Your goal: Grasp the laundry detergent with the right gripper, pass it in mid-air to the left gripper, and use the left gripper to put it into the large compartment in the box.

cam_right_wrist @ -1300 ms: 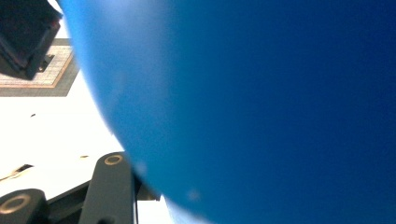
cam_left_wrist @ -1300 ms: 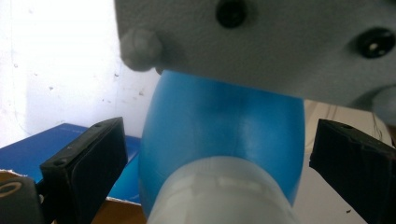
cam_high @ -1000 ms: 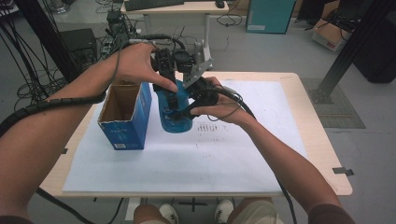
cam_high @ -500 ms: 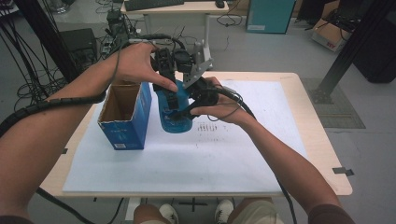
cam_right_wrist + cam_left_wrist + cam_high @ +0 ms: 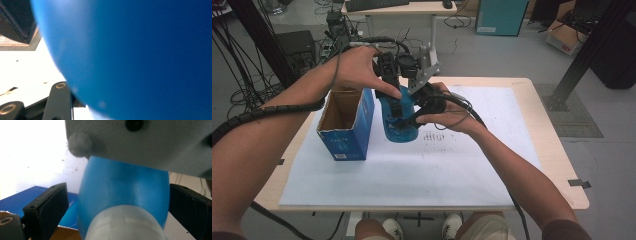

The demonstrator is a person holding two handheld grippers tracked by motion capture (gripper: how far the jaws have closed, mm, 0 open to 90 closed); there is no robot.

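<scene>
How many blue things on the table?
2. A blue bottle stands mid-table with both grippers on it, and an open blue box sits right beside it, on the left in the high view. Hands and grippers could hide something small behind them.

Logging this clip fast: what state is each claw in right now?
Left claw: jaws either side of the blue bottle; contact cannot be told.
Right claw: shut on the bottle.

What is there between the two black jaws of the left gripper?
In the left gripper view, the blue bottle sits between the jaws, its pale neck toward the camera; whether the jaws touch it is unclear.
</scene>
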